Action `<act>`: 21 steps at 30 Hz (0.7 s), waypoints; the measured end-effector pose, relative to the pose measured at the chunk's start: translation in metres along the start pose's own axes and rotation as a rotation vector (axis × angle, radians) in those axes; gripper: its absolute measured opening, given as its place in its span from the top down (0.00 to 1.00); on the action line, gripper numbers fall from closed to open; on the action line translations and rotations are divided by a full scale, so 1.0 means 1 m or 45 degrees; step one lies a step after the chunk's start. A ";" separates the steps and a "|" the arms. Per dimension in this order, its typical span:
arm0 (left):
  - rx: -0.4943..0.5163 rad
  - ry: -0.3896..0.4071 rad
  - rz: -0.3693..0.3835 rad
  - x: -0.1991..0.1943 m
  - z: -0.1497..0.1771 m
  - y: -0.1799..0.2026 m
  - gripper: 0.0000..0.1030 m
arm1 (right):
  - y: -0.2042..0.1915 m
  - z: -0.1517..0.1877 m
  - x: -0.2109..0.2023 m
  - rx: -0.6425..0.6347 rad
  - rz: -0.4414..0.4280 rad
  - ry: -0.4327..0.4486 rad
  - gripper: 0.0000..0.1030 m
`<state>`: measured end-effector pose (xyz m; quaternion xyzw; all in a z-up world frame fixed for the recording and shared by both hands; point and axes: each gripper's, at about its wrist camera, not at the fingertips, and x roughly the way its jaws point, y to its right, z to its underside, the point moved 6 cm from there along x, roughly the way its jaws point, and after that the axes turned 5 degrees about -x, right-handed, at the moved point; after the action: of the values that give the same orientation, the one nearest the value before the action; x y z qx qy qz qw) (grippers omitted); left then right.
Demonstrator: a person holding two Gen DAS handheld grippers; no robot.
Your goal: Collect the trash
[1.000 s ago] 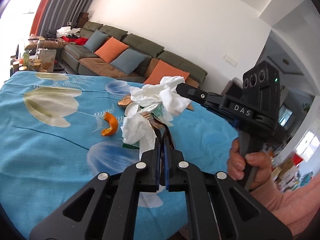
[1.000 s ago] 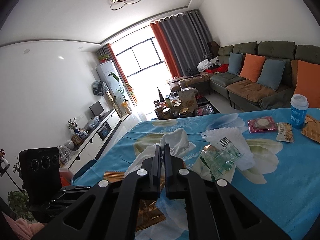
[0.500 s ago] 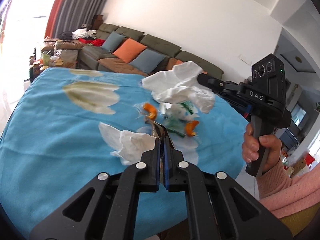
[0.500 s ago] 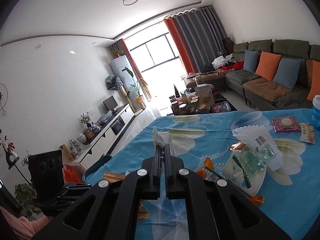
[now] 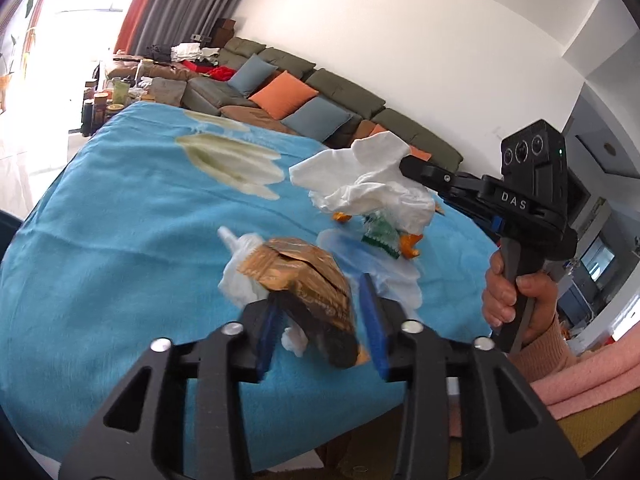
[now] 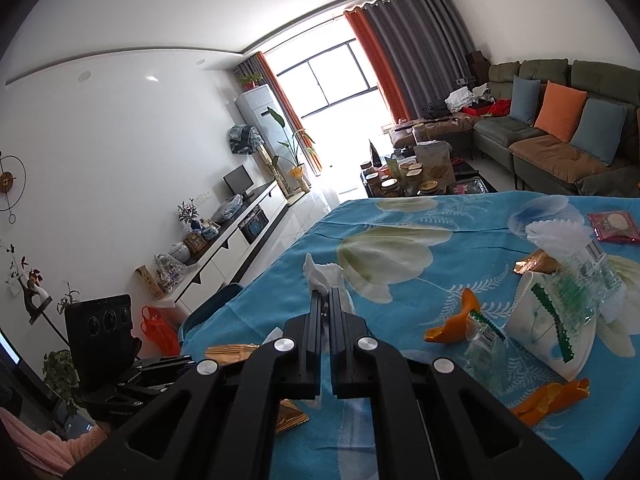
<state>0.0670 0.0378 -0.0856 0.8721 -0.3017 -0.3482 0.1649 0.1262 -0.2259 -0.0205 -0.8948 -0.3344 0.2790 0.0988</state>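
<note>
Crinkled brown foil wrapper (image 5: 308,280) and white tissue (image 5: 240,276) sit lower centre between the spread left gripper (image 5: 320,320); right gripper (image 6: 325,308), clamped on tissue wad (image 5: 368,184) mid-frame; all light, soft—pinch through the bulk.

A green sofa (image 6: 560,120) with orange and blue cushions stands far right; a white air conditioner (image 6: 260,120) stands beside the bright window (image 6: 332,72).
</note>
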 end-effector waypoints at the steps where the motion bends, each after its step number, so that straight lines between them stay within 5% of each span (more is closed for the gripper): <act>1: -0.002 0.002 -0.008 -0.001 0.001 -0.001 0.57 | -0.001 0.002 0.003 0.004 -0.006 -0.010 0.98; 6: 0.025 0.049 -0.051 -0.010 0.005 0.001 0.58 | -0.004 0.007 0.012 0.003 -0.016 -0.043 0.98; 11: 0.043 0.085 -0.043 -0.018 -0.002 0.007 0.93 | -0.007 0.008 0.015 0.004 -0.037 -0.047 0.98; 21: -0.015 0.216 0.054 -0.064 -0.022 0.006 0.96 | -0.021 0.002 0.018 -0.012 -0.084 -0.035 0.98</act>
<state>0.0430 0.0760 -0.0341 0.8909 -0.3029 -0.2713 0.2024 0.1253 -0.1984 -0.0224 -0.8798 -0.3662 0.2864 0.0990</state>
